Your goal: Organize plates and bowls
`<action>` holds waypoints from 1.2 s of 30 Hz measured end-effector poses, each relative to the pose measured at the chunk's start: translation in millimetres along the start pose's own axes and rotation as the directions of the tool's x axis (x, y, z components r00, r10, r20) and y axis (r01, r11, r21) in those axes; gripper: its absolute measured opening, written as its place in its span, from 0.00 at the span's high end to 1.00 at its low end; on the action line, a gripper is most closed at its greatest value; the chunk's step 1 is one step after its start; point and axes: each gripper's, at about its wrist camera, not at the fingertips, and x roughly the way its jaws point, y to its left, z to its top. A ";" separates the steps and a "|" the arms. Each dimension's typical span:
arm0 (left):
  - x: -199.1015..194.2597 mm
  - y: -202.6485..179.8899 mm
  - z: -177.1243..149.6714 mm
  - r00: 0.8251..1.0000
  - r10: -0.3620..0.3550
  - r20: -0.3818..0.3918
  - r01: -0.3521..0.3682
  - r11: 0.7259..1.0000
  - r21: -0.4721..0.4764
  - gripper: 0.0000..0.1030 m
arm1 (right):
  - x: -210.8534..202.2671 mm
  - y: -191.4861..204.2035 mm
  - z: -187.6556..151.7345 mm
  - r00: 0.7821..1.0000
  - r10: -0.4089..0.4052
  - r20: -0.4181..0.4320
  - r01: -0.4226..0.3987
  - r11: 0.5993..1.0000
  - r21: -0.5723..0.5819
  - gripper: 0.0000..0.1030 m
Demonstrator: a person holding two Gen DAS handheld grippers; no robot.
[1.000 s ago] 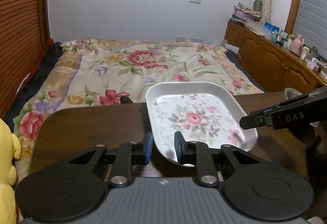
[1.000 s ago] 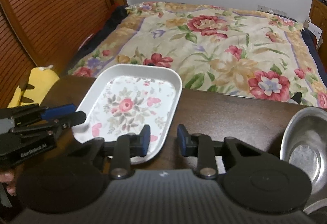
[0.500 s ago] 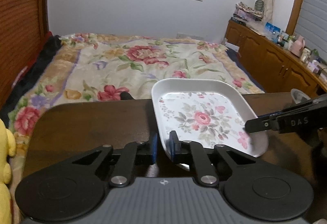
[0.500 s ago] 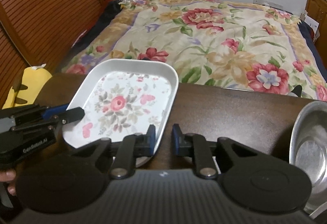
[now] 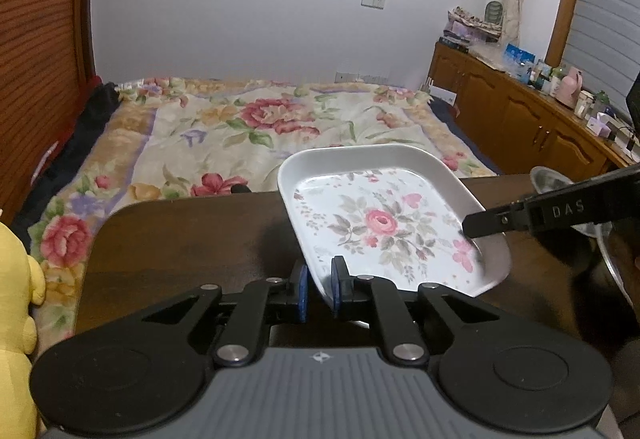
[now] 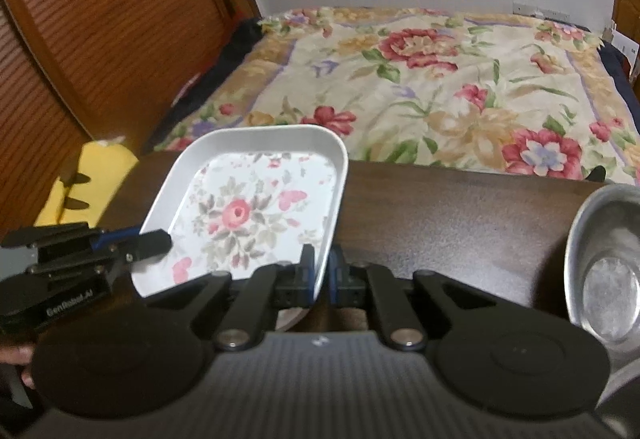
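Observation:
A white rectangular plate with a rose pattern (image 5: pixel 384 223) is held tilted above the dark wooden table (image 5: pixel 192 235). My left gripper (image 5: pixel 319 293) is shut on its near-left rim. My right gripper (image 6: pixel 321 277) is shut on its right rim, and the plate shows there too (image 6: pixel 256 215). Each gripper shows in the other's view: the right one at the plate's right edge (image 5: pixel 476 227), the left one at the plate's left edge (image 6: pixel 154 241). A steel bowl (image 6: pixel 608 259) stands on the table at the right.
A bed with a floral cover (image 5: pixel 256 127) lies beyond the table's far edge. A yellow plush toy (image 5: pixel 16 303) sits left of the table. A wooden cabinet with clutter (image 5: pixel 532 119) lines the right wall. A slatted wooden door (image 6: pixel 100 19) is at the left.
Both grippers have closed from open onto the plate's rims. The plate has lifted off the table and tilted.

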 end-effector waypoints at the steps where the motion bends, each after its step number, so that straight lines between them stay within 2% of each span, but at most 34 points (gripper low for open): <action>1: -3.9 -2.0 0.4 1.000 0.001 0.005 -0.001 1.000 0.001 0.87 | -4.1 0.1 0.0 1.000 0.005 0.008 -0.005 1.000 0.001 0.92; 22: -102.7 -60.9 14.6 0.994 0.011 0.110 -0.018 0.998 0.062 0.85 | -103.4 -9.5 -5.0 0.979 0.094 0.179 -0.098 0.995 0.011 0.92; 32: -129.3 -84.2 -7.4 0.994 0.012 0.104 -0.021 0.996 0.092 0.85 | -132.8 -16.6 -30.1 0.973 0.112 0.204 -0.117 0.993 0.010 0.92; 36: -135.8 -85.9 -23.9 0.995 0.008 0.102 -0.015 0.998 0.066 0.85 | -135.1 -17.9 -44.7 0.973 0.125 0.196 -0.130 0.991 0.011 0.92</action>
